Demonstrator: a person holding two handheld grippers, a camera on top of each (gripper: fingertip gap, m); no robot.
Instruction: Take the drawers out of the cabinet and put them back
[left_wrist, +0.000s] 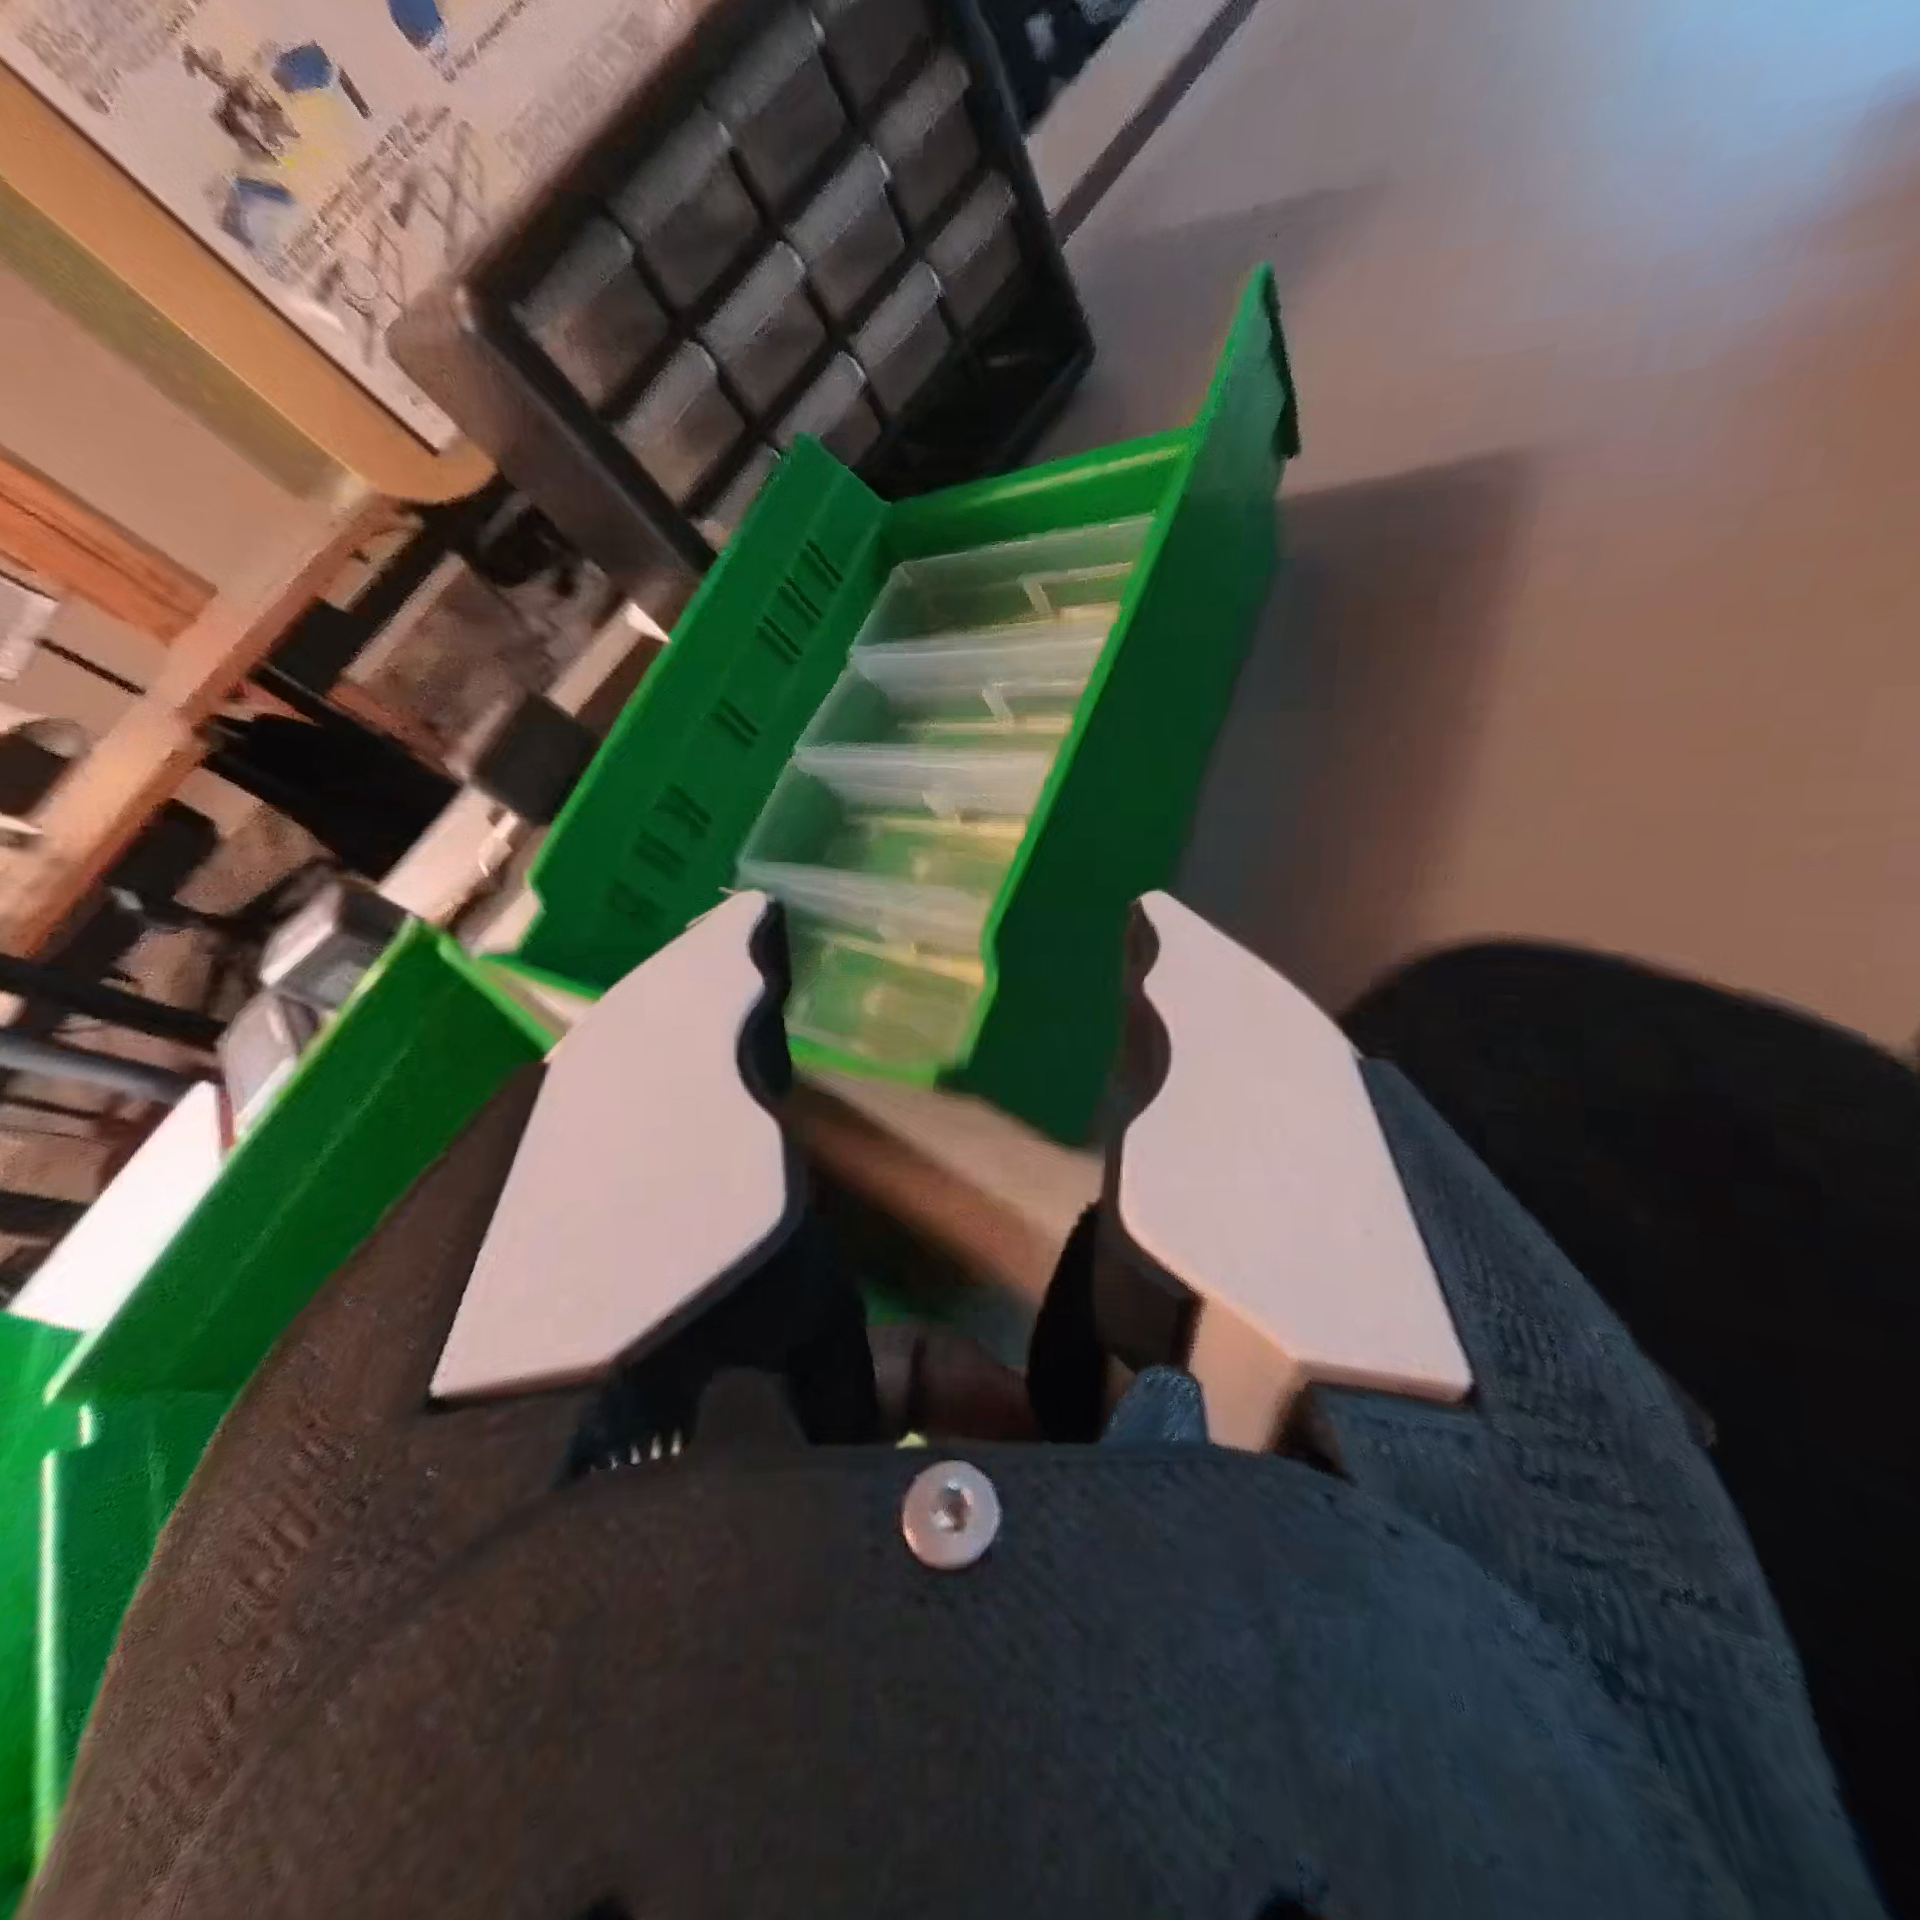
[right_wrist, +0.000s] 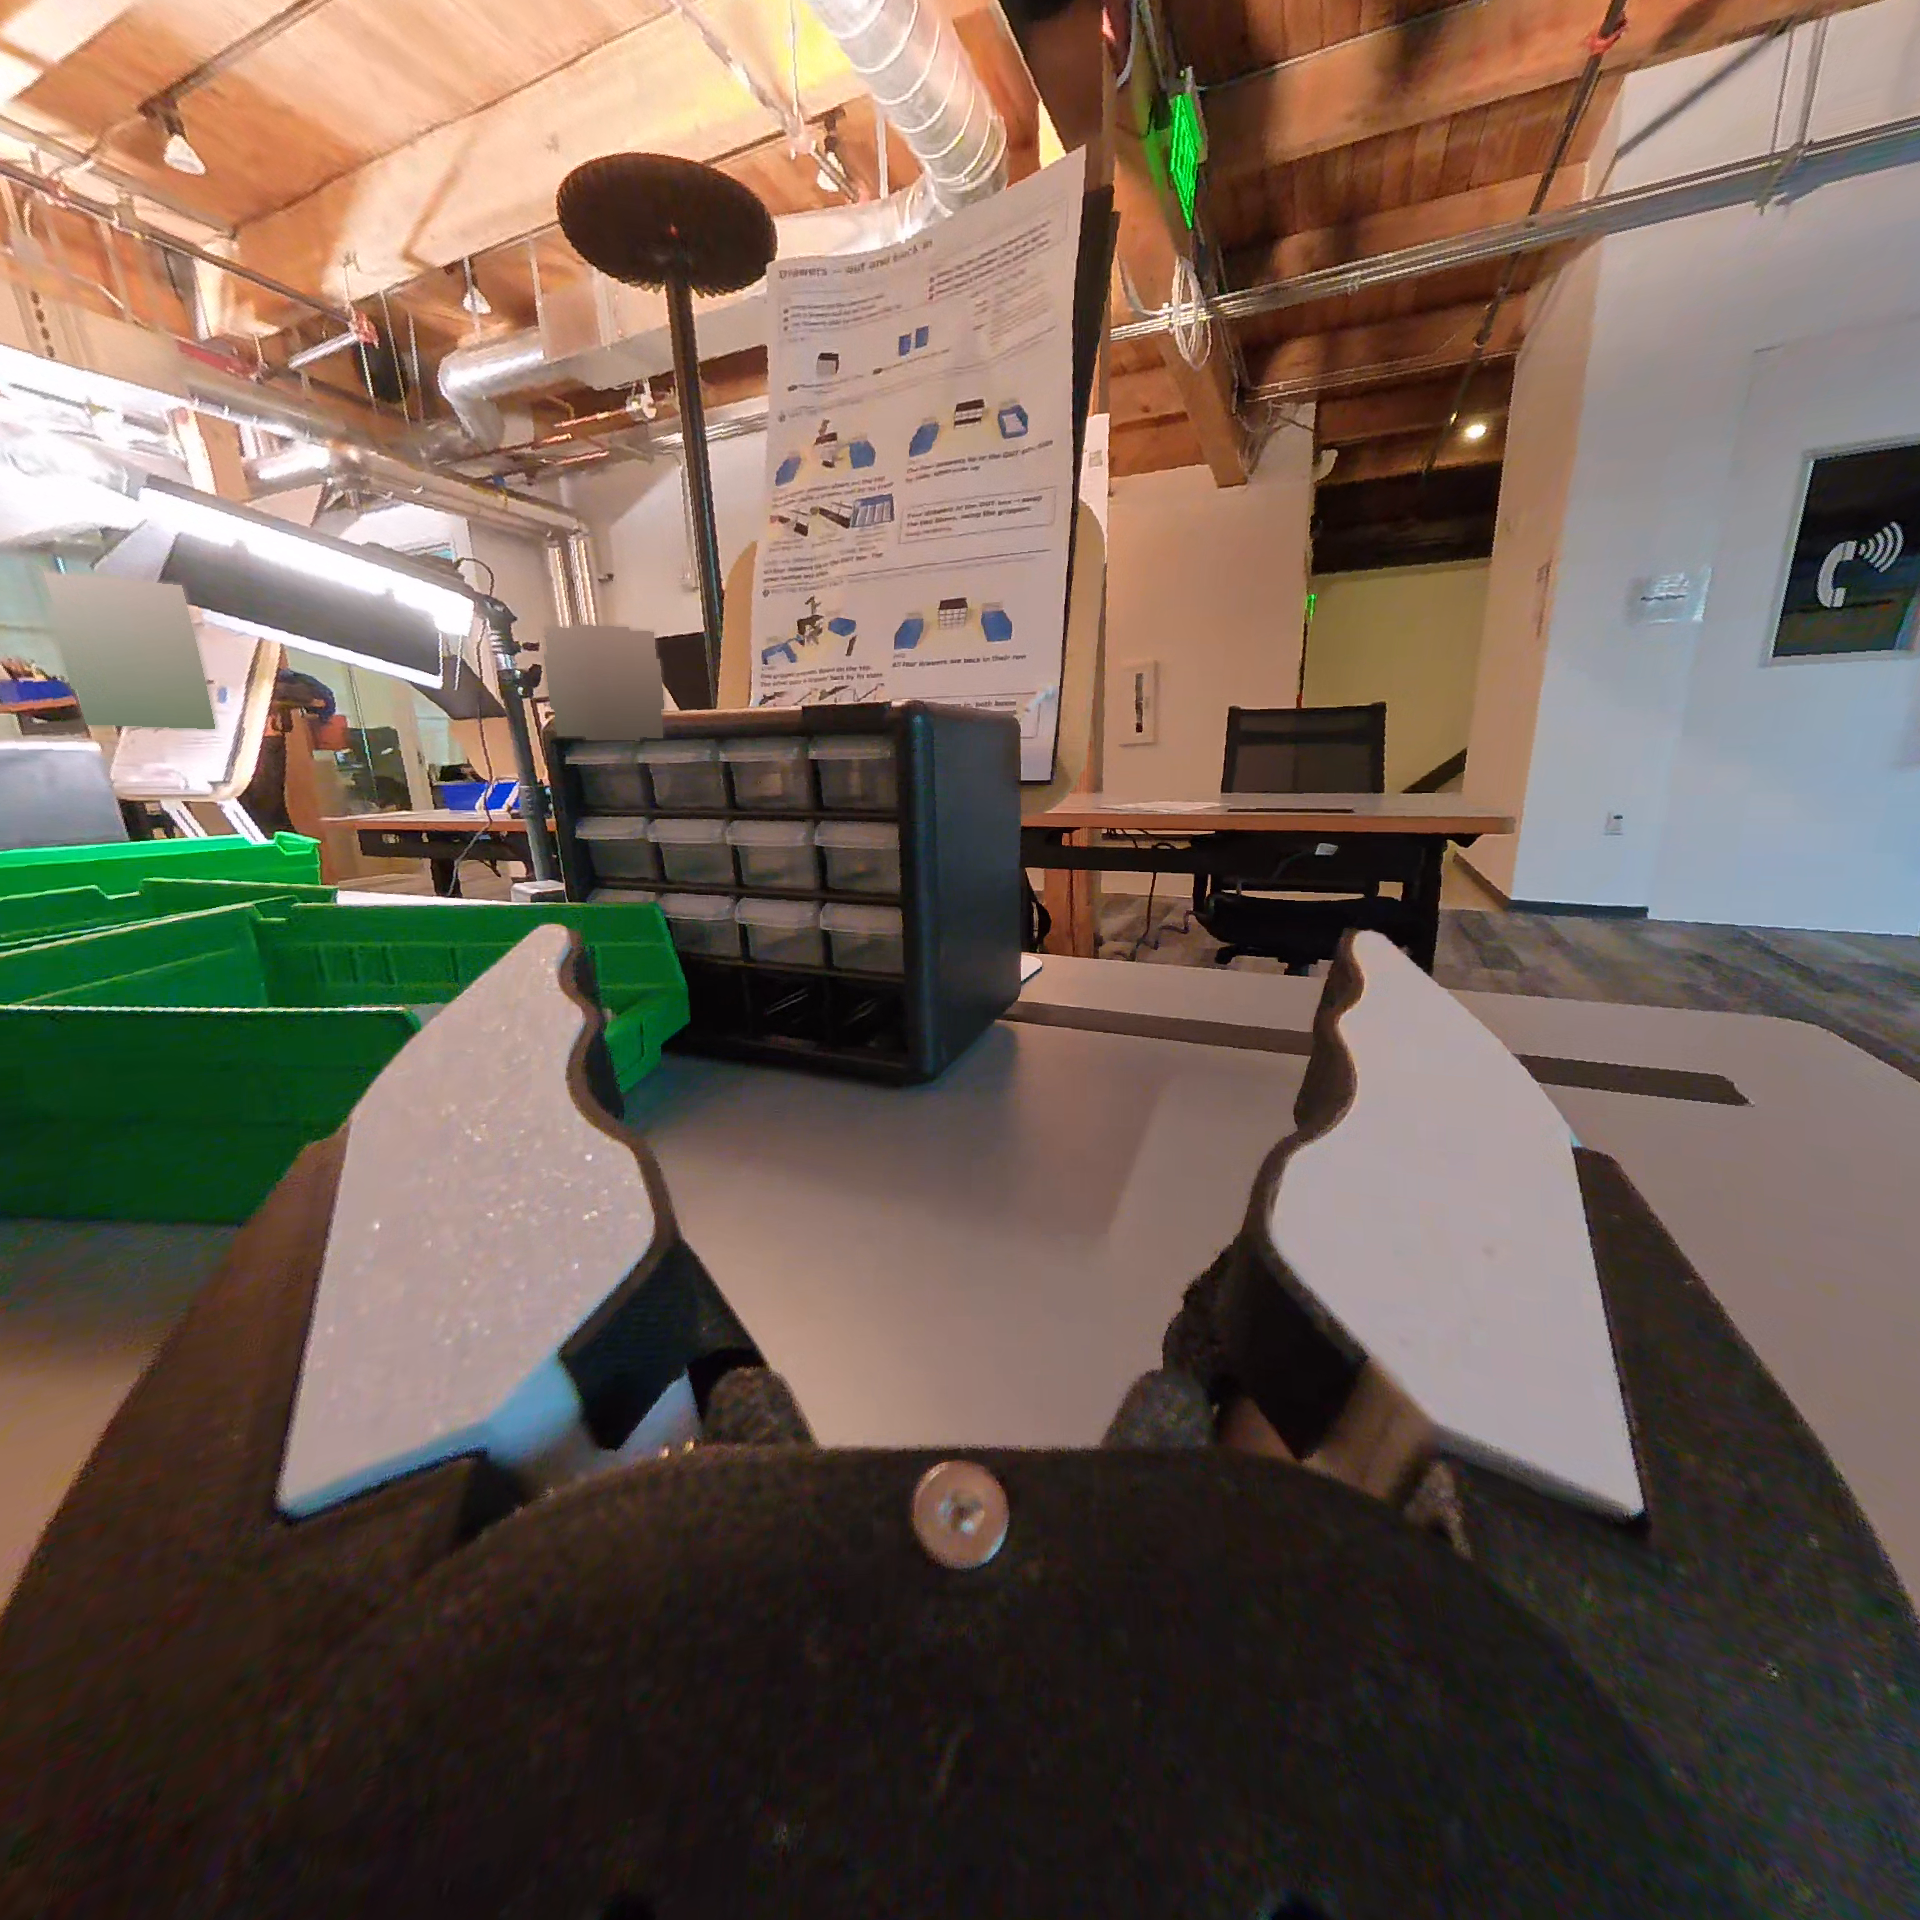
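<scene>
The black cabinet (right_wrist: 935, 883) stands on the grey table (right_wrist: 935, 1226), straight ahead of my right gripper (right_wrist: 961, 987), which is open, empty and low over the table. Clear drawers (right_wrist: 774, 852) fill its upper three rows; the bottom row of slots (right_wrist: 800, 1013) is dark and empty. In the tilted, blurred left wrist view, my left gripper (left_wrist: 956, 925) is open and empty just in front of a green bin (left_wrist: 1132, 727) that holds several clear drawers (left_wrist: 935, 758) side by side. The cabinet (left_wrist: 790, 260) lies beyond that bin.
A second green bin (left_wrist: 260, 1195) sits beside the first; both bins (right_wrist: 208, 1101) are left of the cabinet in the right wrist view. An instruction poster (right_wrist: 914, 468) stands behind the cabinet. A dark object (left_wrist: 1662, 1143) is at the right. A desk and chair (right_wrist: 1299, 821) are farther back.
</scene>
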